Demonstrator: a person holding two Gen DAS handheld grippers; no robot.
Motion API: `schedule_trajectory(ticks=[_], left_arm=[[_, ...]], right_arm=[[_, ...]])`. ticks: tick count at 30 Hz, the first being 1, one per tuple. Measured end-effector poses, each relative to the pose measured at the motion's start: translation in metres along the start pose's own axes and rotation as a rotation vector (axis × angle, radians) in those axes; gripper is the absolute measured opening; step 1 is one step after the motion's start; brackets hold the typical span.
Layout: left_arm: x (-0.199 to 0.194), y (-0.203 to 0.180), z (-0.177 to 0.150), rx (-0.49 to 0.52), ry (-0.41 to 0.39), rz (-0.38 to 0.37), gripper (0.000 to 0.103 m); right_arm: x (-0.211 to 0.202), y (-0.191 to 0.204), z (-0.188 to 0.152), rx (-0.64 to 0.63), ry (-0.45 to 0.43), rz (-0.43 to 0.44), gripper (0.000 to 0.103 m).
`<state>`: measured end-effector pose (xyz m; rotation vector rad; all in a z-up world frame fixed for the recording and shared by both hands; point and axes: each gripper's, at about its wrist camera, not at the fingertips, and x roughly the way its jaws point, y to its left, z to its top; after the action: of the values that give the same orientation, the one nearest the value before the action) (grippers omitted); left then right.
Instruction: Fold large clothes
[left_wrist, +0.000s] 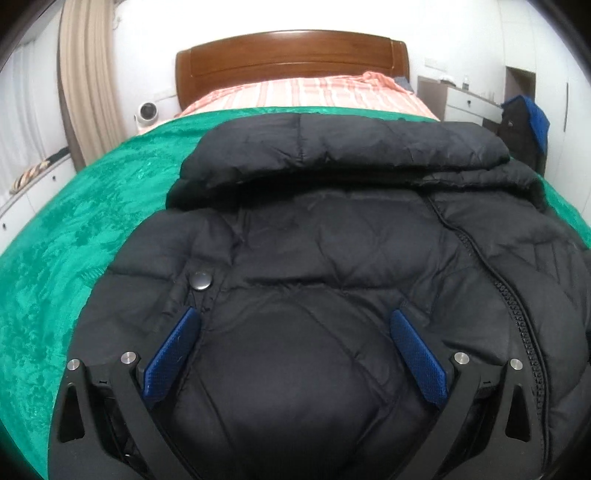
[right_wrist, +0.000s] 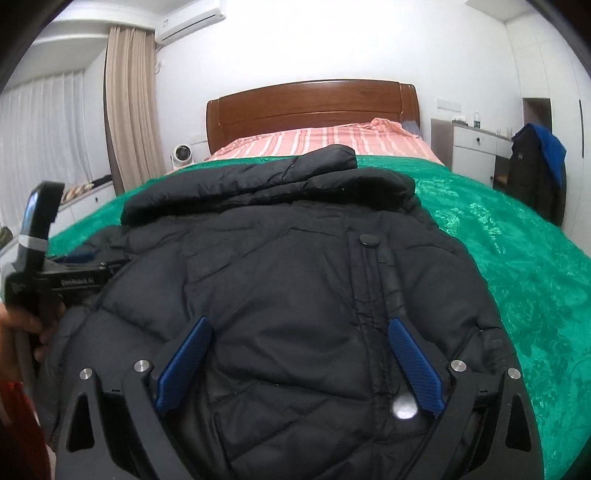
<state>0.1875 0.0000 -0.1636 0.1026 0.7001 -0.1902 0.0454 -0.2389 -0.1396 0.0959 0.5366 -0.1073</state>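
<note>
Black puffer jacket (left_wrist: 332, 240) spread on the bed (left_wrist: 92, 221); folding barely begun.
Left tongs (left_wrist: 295, 317) and right tongs (right_wrist: 299, 325) gape over it, grasping nothing.

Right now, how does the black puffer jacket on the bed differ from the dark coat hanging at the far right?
The black puffer jacket lies spread flat on the green blanket; the dark coat hangs upright beside the white desk. The jacket is all black; the coat shows blue fabric at its top. Both are dark outerwear.
</note>
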Motion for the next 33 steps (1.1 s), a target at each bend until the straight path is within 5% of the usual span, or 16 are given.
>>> schedule_trajectory(ticks=[33], left_arm=[[-0.0013, 0.0016, 0.0006, -0.006, 0.001, -0.008, 0.103]], right_arm=[[0.0051, 0.0046, -0.0035, -0.029, 0.018, -0.022, 0.099]])
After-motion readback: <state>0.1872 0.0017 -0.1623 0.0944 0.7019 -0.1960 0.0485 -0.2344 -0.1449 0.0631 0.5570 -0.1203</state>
